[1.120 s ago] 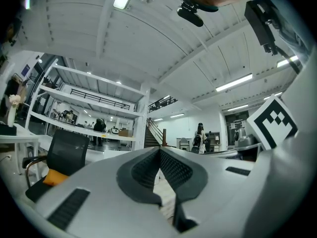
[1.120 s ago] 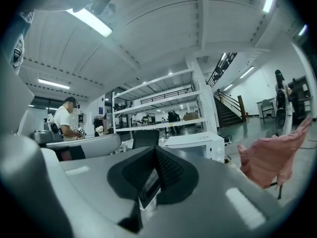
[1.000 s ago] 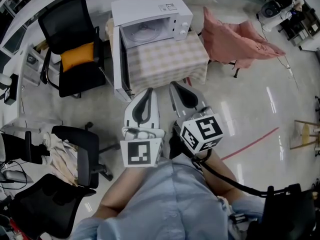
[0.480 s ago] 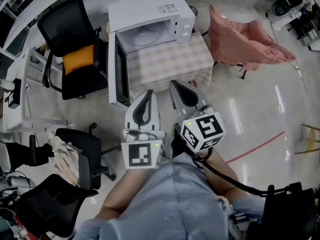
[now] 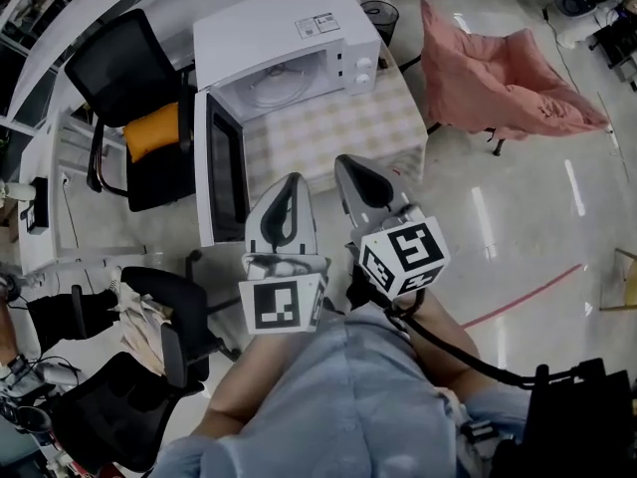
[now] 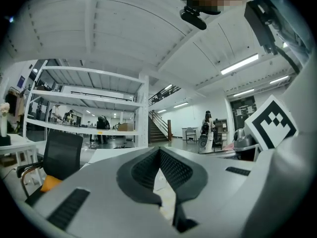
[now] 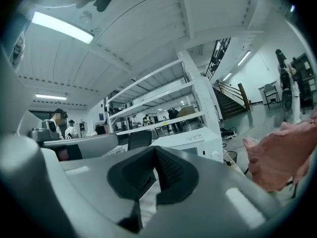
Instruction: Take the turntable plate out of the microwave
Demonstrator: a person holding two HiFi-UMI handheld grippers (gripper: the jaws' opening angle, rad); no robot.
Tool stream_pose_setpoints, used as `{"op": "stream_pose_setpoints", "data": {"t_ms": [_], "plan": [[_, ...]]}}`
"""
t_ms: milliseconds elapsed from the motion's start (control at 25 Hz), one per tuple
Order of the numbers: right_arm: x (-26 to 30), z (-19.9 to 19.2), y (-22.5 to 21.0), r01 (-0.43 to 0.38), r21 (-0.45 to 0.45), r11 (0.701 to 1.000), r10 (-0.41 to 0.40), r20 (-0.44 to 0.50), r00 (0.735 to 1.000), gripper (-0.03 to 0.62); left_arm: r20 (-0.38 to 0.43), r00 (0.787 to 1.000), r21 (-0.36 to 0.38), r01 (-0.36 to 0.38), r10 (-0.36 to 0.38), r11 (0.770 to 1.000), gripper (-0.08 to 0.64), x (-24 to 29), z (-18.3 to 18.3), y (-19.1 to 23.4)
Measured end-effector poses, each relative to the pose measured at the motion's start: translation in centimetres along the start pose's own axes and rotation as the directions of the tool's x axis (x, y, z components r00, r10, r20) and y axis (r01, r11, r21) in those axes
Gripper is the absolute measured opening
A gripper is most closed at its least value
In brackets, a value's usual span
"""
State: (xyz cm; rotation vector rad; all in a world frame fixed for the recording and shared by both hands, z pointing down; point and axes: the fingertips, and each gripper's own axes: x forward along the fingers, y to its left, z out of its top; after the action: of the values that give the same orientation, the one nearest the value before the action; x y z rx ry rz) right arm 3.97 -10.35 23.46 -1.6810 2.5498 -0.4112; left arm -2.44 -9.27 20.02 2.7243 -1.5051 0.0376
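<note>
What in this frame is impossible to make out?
- Turntable plate: head view, too small and pale to trace its rim.
- Microwave cavity: right gripper view, mostly blocked by the shut right tongs.
- Label on the microwave top: head view, print too small.

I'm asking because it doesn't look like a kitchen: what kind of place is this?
Probably a big lab or workshop hall, not a home: the microwave stands among office chairs, with tall shelf racks and a staircase beyond.

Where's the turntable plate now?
Head view, upper centre: the turntable plate lies inside the open microwave on the checkered table, left of the pink cloth.
</note>
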Motion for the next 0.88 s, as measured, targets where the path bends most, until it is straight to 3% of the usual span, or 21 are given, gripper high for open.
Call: {"op": "stream_pose_setpoints", "data": {"t_ms": [520,880], "plan": [[4.8,1.9,-4.0,-0.090,-0.003,0.996,0.090,-0.010,0.996,0.002,0.005,0.997,0.039,-0.074,0.074,0.996,0.006,5.2,1.1,0.6],[9.0,1.3,-4.6,-0.094,-0.016,0.995,0.094,-0.040,0.995,0.002,-0.002,0.994,-0.008,-0.110,0.110,0.994,0.006,7.2,-0.1,4.2]]}}
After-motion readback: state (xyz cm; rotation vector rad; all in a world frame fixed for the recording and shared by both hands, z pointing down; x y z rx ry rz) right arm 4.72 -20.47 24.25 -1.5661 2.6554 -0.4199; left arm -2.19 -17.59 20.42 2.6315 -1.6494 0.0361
